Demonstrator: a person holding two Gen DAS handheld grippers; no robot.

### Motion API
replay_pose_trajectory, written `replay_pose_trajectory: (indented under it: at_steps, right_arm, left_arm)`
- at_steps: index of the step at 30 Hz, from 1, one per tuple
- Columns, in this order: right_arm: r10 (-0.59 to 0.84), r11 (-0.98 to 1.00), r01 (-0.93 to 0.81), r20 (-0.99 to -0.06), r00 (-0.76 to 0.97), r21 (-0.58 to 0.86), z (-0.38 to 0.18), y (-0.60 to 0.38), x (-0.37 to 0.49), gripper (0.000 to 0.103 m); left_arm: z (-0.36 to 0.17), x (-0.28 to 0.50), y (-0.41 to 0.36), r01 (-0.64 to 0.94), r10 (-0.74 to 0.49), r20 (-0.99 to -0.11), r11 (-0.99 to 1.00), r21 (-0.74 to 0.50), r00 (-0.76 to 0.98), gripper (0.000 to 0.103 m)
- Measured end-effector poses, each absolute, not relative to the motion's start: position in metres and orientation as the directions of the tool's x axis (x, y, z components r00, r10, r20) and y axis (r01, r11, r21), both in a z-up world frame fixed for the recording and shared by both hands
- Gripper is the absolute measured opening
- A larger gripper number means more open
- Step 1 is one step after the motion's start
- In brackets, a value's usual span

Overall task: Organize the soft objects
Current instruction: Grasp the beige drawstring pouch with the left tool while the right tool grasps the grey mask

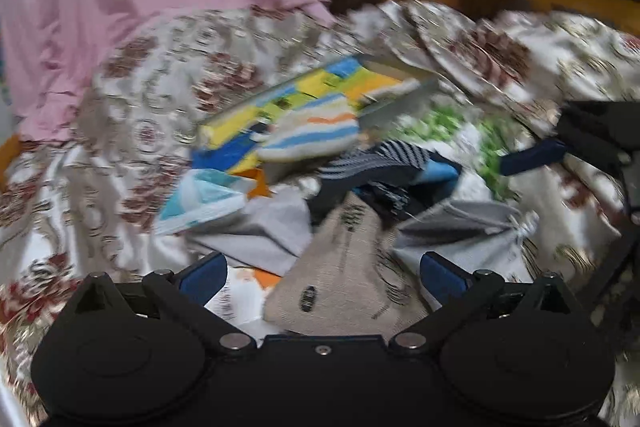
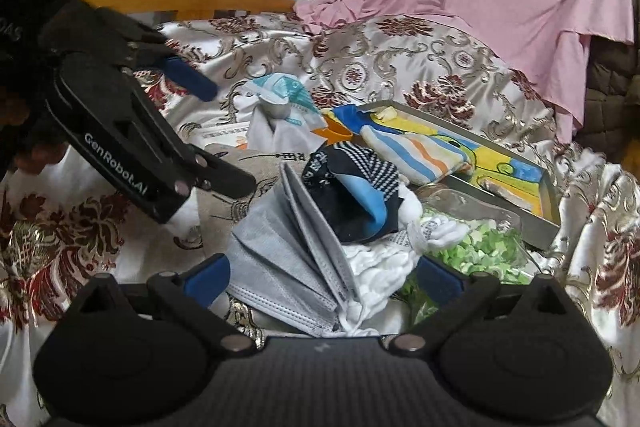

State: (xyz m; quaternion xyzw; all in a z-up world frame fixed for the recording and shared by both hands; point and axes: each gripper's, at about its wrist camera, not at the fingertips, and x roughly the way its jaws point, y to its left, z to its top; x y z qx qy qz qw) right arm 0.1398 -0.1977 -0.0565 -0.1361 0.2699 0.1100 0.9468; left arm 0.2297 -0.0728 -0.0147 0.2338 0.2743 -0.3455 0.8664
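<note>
Selection step in hand: both the left gripper (image 1: pixel 322 273) and right gripper (image 2: pixel 324 275) stand spread and empty over the pile, the right framing folded grey face masks (image 2: pixel 288 267), which next need a closing pinch.

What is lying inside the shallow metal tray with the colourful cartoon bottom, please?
Inside the shallow metal tray, a pastel blue, orange and white striped sock lies across its near end, partly over the rim. Beside it the painted bottom shows bare. Whatever lies under the sock is covered.

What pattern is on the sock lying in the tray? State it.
Pale sock with blue and orange stripes, lying in the tray; clearest in the right wrist view.
</note>
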Motion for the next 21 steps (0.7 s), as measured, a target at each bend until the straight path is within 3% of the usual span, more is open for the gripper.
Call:
replay_pose_trajectory:
  at_steps: [7, 14, 17, 21]
  right_arm:
    - [0.15, 0.917, -0.324, -0.549, 0.822, -0.235, -0.06, -0.191, 0.145, 0.077]
    - [0.128, 0.917, -0.313, -0.562, 0.817, -0.246, -0.064, -0.19, 0.146, 0.043]
    - [0.121, 0.917, -0.311, -0.57, 0.812, -0.248, -0.065, -0.191, 0.146, 0.031]
    - [0.121, 0.92, -0.306, -0.566, 0.815, -0.244, -0.063, -0.192, 0.145, 0.024]
  left_arm:
    - [-0.019, 0.245, -0.083, 0.771, -0.444, -0.73, 0.612, 0.177, 0.52, 0.102]
    - [-0.023, 0.255, -0.08, 0.775, -0.437, -0.757, 0.616, 0.141, 0.486, 0.098]
    - [-0.025, 0.256, -0.079, 0.774, -0.432, -0.767, 0.62, 0.129, 0.474, 0.084]
    - [-0.022, 0.256, -0.073, 0.759, -0.432, -0.765, 0.641, 0.112, 0.478, 0.065]
